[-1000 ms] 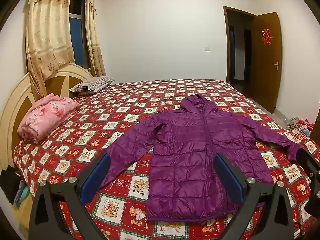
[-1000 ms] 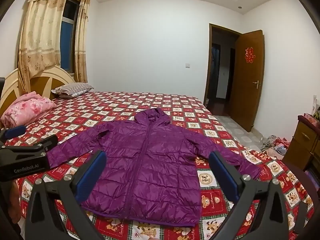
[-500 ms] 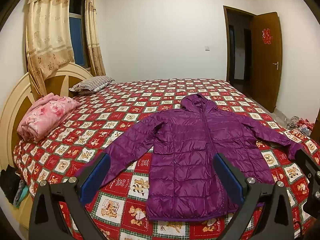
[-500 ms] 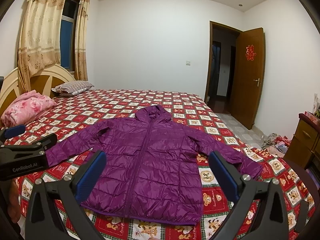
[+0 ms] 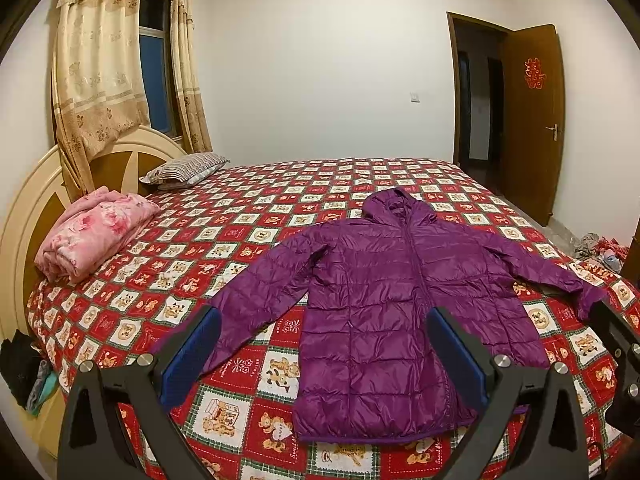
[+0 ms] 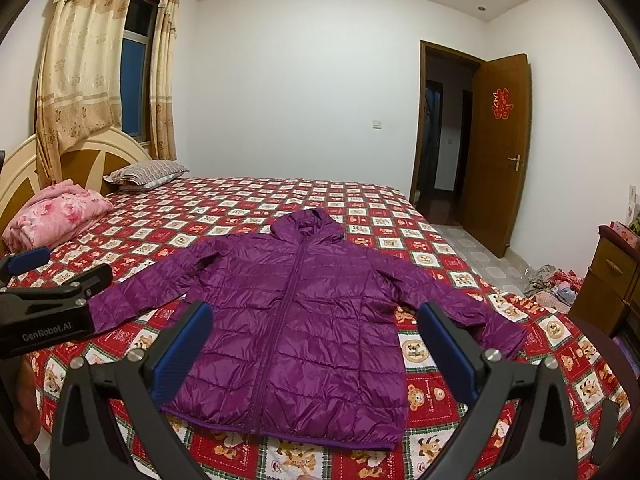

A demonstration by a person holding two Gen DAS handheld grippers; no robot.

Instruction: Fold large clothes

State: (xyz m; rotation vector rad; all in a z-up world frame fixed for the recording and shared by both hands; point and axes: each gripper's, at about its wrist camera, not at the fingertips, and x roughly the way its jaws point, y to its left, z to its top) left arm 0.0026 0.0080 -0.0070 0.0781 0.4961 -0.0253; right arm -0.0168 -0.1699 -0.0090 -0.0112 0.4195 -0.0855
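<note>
Purple quilted hooded jacket lies flat, sleeves spread, hem near the red patterned bedspread edge. Left gripper and right gripper hover wide open, empty.

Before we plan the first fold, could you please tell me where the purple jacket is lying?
The purple jacket lies flat on the bed, sleeves spread, hood toward the far wall, at the near edge.

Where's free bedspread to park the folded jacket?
Free: the wide stretch between the purple jacket and the pink bedding, and the band beyond the hood toward the far wall, right of the striped pillow. Crowded: the near edge, where jacket body and spread sleeves fill the width.
</note>
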